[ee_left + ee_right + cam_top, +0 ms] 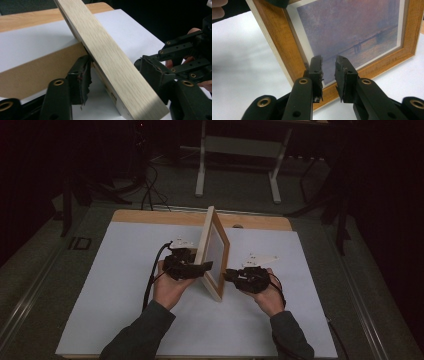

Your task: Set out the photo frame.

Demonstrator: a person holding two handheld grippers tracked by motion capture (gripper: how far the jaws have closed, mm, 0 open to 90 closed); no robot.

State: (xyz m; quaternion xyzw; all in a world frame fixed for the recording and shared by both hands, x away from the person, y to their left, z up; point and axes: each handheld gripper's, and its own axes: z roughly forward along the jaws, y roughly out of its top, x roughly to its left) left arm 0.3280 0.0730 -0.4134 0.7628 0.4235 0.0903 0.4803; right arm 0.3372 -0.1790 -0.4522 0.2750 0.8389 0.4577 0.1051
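Pale wood is what stands out in the high view: a frame [215, 251] stands on edge near the middle of the white surface [115, 285], tilted, its picture side facing the person's right. The left claw [206, 268] comes at it from the left, its jaws reaching round the near end of the frame. The right claw [229, 276] sits just beside the frame's lower near corner on the picture side. Both forearms enter from the bottom in dark sleeves. A strip of bare wood runs along the far edge of the surface.

In the left gripper view, the frame's light edge [110, 60] runs diagonally between the two black jaws. The left claw [113, 75] stands wide and straddles that edge; the left pad lies against the brown backing, while a gap shows at the right pad, so the frame is between the jaws but not clamped. The other hand and its claw [185, 56] show farther off at the right.

In the right gripper view, the right claw [329, 66] is narrow, with only a slim gap between the pads and nothing in it. The tips lie in front of the print, a hazy violet bridge scene, beside the frame's [279, 50] warm brown border. Whether they touch the glass I cannot tell.
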